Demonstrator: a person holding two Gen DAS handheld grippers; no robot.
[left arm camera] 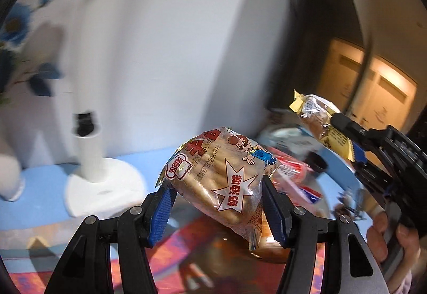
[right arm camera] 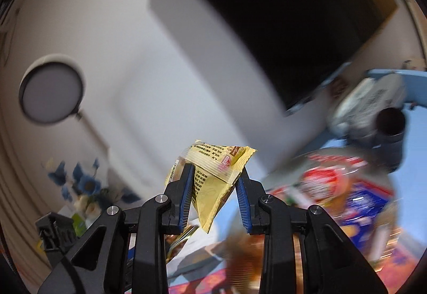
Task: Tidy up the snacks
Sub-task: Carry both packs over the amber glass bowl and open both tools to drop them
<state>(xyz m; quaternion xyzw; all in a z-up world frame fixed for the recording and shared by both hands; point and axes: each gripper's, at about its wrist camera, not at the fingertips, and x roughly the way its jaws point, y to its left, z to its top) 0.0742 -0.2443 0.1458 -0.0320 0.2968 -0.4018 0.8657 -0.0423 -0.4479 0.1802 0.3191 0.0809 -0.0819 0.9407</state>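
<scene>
My left gripper is shut on a clear bread packet with a red star and cartoon figure, held up in the air. My right gripper is shut on a yellow snack packet, also raised. In the left wrist view the right gripper shows at the right with the yellow packet in it, a hand on its handle.
A white lamp stand stands on the blue table at the left, by blue flowers. Several blurred red and blue snack packs lie on the table. A dark screen stands behind. A round mirror is at left.
</scene>
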